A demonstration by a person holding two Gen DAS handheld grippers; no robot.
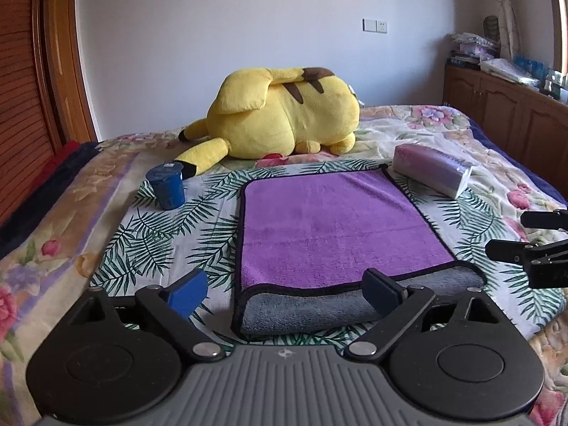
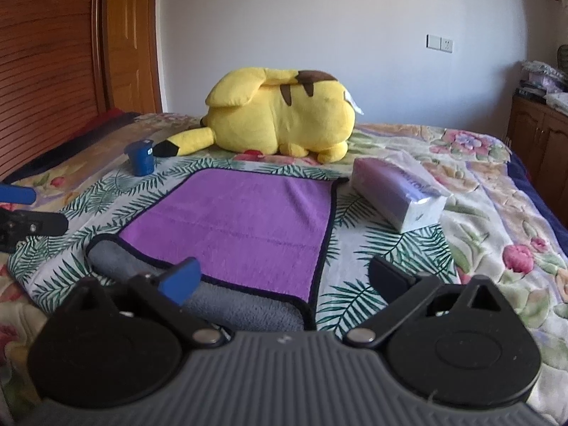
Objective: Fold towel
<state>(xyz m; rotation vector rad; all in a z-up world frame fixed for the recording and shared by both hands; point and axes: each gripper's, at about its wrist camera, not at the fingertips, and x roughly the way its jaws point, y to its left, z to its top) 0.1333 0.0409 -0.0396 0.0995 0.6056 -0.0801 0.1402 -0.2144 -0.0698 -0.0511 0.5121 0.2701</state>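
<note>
Towel: the purple towel (image 1: 340,220) lies flat on the bed (image 1: 53,220), its near edge turned over to show a grey underside — 1 fold looks started.
Left claw: the left claw (image 1: 287,293) is spread wide, holding nothing, poised over the near left corner.
Right claw: the right claw (image 2: 284,278) is wide too, empty, at the near right corner.
Technique: pinch both layers at the 2 near corners together, lift evenly, and lay them square to the far black trim — no dragging.
Bed: a leafy cloth (image 1: 152,248) under the towel, blue cup (image 1: 167,186) left, tissue pack (image 1: 431,170) right, yellow plush toy (image 1: 284,117) behind.
Room: white wall, wooden cabinets (image 1: 511,113).
</note>
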